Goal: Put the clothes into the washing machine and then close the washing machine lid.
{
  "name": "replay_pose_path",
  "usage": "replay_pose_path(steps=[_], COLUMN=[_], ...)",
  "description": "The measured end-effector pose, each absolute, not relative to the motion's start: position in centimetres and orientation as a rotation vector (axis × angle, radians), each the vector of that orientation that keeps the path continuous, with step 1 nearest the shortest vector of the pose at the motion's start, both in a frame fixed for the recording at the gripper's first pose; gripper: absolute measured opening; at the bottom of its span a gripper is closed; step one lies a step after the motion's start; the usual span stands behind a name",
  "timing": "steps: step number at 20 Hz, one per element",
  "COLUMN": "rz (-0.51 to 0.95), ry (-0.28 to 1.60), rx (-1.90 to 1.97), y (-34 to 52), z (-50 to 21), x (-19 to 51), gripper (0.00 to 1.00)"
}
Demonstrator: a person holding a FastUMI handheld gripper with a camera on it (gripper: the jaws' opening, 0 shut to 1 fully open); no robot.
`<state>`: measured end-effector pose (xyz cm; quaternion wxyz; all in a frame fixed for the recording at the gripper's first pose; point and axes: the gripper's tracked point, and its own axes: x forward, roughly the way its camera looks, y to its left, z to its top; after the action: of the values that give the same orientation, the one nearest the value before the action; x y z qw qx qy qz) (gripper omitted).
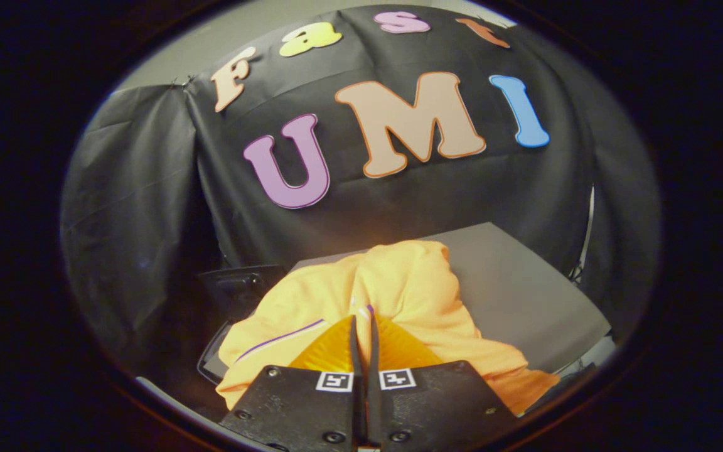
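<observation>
- The tongs [363, 323] are drawn nearly together, the two fingers [336, 348] with only a thin slit between them, and a fold of the orange garment [399, 282] is pinched at their tips; both fingers appear to press on the cloth, so I judge it held
- The garment is bunched into a mound that rises just ahead of the fingertips and spills to either side of them; a thin purple stripe [280, 339] runs along its left flank
- Most of the cloth lies beyond and around the tips, none of it hanging clear away from them, so the bundle travels with the tongs
- Beyond the garment, and to its right, sits a flat grey panel [524, 295], which may be the washing machine's top or raised lid; I cannot tell which
- Left of the garment a dark opening with a rounded rim [211, 361] shows under the cloth's edge; it could be the drum mouth, though it is too dim to be sure
- The relation that matters: the bundle is straight ahead along the fingers, and the dark opening lies down and to the left of the tips
- My reading is that the clothes are gripped but not yet inside, and the lid is not yet closed
- Trailing cloth on the right could snag on the grey panel's edge
</observation>
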<state>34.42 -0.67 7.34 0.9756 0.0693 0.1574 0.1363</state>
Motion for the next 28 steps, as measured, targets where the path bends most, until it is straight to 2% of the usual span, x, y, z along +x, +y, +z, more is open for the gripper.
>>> replay_pose_path(steps=[7,15,22,28], rz=[0.27,0.311,0.407,0.425], ry=[0.159,0.078,0.052,0.08], rx=[0.099,0.082,0.082,0.156], y=[4.3,13.4,24.4,30.6], z=[15.1,18.5,18.1,13.1], x=[34.3,33.5,31.9,31.9], gripper=[0.01,0.01,0.01,0.01])
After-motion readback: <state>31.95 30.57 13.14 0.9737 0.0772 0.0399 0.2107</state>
